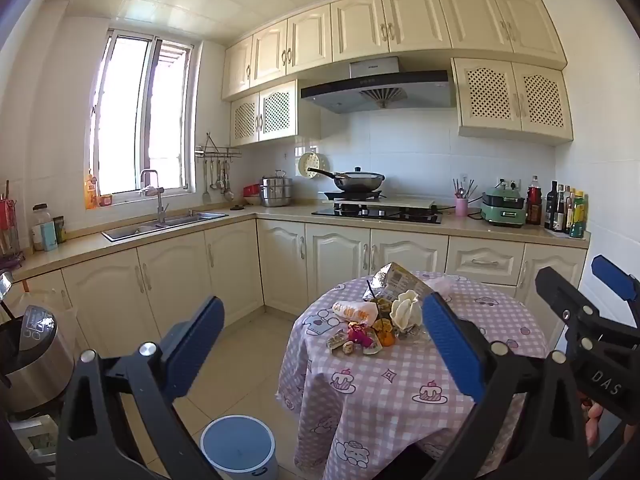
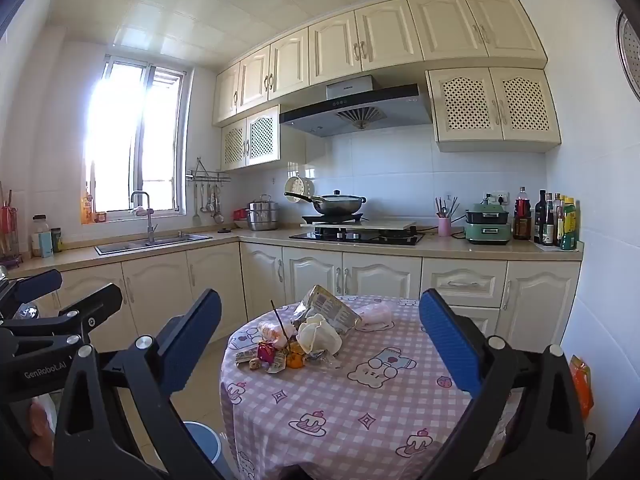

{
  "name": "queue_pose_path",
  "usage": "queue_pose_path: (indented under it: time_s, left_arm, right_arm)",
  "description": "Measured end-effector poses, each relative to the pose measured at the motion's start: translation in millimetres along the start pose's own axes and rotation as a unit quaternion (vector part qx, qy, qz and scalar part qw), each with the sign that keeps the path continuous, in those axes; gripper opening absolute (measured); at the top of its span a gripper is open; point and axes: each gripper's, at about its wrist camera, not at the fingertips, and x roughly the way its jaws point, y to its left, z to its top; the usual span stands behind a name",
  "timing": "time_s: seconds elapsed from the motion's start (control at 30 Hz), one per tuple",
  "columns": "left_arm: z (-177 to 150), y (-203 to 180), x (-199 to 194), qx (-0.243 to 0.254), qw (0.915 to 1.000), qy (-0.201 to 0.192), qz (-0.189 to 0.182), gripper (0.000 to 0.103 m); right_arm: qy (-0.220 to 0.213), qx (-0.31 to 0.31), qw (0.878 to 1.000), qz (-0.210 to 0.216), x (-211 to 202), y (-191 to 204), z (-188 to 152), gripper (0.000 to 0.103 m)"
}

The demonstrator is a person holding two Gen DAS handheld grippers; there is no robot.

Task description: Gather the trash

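A pile of trash (image 1: pixel 380 316) lies on a round table with a pink checked cloth (image 1: pixel 400 396): a foil snack bag, a crumpled white tissue, an orange-printed wrapper, orange peel, small sweet wrappers. The pile also shows in the right wrist view (image 2: pixel 304 336). A blue-grey bin (image 1: pixel 238 446) stands on the floor left of the table; its rim shows in the right wrist view (image 2: pixel 200 436). My left gripper (image 1: pixel 324 344) is open and empty, held well short of the table. My right gripper (image 2: pixel 320 344) is open and empty too, and shows at the right edge of the left wrist view (image 1: pixel 588 300).
Cream cabinets and a counter run along the back with a sink (image 1: pixel 164 224), a hob with a wok (image 1: pixel 360 182), bottles (image 1: pixel 564 208) and a green appliance (image 1: pixel 502 208). A rice cooker (image 1: pixel 32 356) stands at the left. Tiled floor lies between table and cabinets.
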Motion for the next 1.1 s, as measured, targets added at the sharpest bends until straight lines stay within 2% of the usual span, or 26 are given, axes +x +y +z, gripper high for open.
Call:
queue_pose_path:
  time_s: [1.1]
  left_arm:
    - [-12.5,-6.6,5.1,0.003,1.0000,0.004,-0.006,0.097]
  right_arm:
    - [0.003,0.001,1.000,-0.005,5.0,-2.8,-9.2,0.096]
